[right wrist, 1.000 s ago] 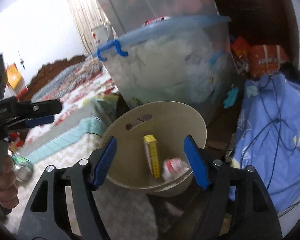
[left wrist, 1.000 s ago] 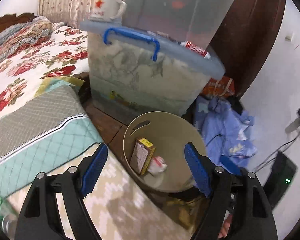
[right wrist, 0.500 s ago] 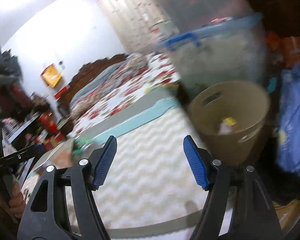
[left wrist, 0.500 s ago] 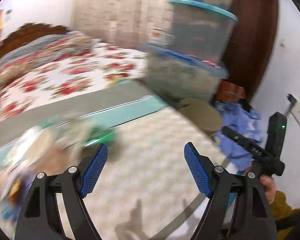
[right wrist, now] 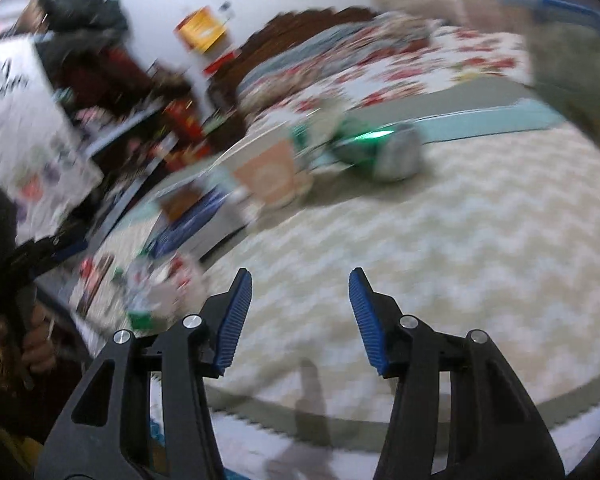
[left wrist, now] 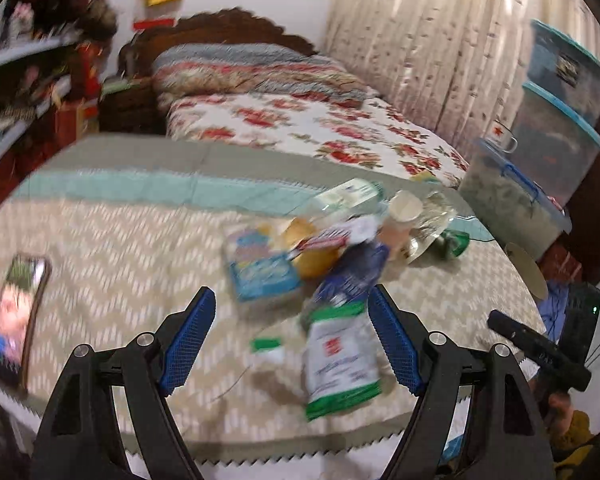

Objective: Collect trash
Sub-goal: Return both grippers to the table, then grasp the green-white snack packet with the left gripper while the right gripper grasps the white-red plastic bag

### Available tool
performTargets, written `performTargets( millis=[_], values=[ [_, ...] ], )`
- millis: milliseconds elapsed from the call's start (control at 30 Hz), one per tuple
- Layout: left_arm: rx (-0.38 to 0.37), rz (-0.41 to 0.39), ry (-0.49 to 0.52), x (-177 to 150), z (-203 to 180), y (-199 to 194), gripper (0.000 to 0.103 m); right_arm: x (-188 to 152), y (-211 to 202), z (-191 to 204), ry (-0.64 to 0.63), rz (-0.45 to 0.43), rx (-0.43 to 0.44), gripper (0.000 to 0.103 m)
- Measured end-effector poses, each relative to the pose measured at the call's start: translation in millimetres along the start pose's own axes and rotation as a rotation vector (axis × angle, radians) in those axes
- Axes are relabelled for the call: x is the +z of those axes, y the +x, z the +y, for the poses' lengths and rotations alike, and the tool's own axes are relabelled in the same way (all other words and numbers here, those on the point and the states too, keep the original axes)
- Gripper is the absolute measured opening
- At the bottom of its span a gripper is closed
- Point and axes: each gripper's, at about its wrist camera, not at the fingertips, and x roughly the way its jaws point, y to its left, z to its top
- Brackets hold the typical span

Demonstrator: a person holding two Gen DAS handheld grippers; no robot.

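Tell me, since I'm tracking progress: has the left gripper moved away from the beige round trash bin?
Yes. The left gripper swung left; the bin now sits far right.

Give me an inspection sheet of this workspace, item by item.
Surface: bed cover, beige zigzag pattern, blurred in both views.
Job's things: trash pile of wrappers and packets; white-and-green packet nearest; green can on its side; beige bin beyond the bed's edge.
Clutter: phone, screen lit.
Grippers: left gripper open, nothing held; right gripper closing, nothing between the jaws.
Cables: thin cord beside the can.
Surroundings: stacked storage tubs, curtain, floral bedspread, crowded shelves.
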Motion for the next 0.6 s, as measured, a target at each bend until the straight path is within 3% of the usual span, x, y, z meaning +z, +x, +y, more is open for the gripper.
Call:
performTargets(
  millis=[200,300,467,600],
  values=[
    [-0.096,0.056,-0.028,-26,14,15,0.074,-7,27,53,-0.117,0.086,0.027,0.054],
    [-0.145,0.077,-0.016,-35,9,20,0.074,-10,37,69,-0.16,0.113,0.031,0.06],
    [-0.133,0.041,-0.003,-43,18,14,0.075,-11,48,92,-0.217,0.146,0.04,0.061],
    [-0.171,0.047,-0.036,-46,30,16,0.077,-9,56,99,-0.233,0.149,0.029,0.068]
  ],
)
